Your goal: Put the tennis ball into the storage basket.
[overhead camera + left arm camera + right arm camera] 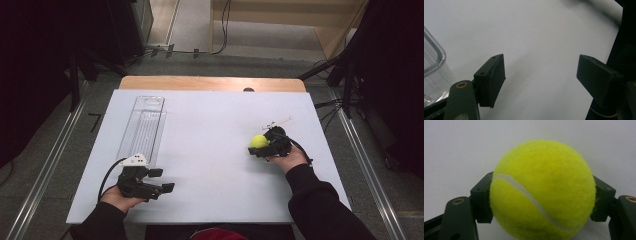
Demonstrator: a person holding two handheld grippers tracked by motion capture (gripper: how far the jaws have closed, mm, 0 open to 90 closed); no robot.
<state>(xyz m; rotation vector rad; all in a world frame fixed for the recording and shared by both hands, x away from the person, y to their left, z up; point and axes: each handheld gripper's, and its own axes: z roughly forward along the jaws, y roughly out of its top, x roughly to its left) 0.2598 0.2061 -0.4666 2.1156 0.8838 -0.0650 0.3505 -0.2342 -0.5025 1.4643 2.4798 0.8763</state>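
item: tennis ball [541, 191], yellow-green felt with a white seam curving across its face. it is sitting between the two black jaws of the right gripper [541, 200], and both pads are pressing against its sides, one at each flank, so the ball is being held firmly. in the high view the ball [259, 141] is showing at the tip of the right gripper [256, 148], over the right part of the white worktop [210, 130], towards the middle of its depth. whether the ball is resting on the surface or being held just above it cannot be told.

item: left gripper [166, 180], being held in the left hand [117, 199] near the front left edge of the worktop. its jaws are standing wide apart with bare white surface between them, gripping nothing. it is lying well apart from the ball.

item: clear plastic tray [142, 129], long and narrow, lying on the left part of the worktop, running away from the person. its near end is sitting just beyond the left gripper, and its rounded corner [434, 62] is showing at the left edge of the left gripper view.

item: thin wire-like piece [279, 122], lying just beyond the right gripper; too small to identify.

the stretch of worktop between the ball and the tray is lying open.
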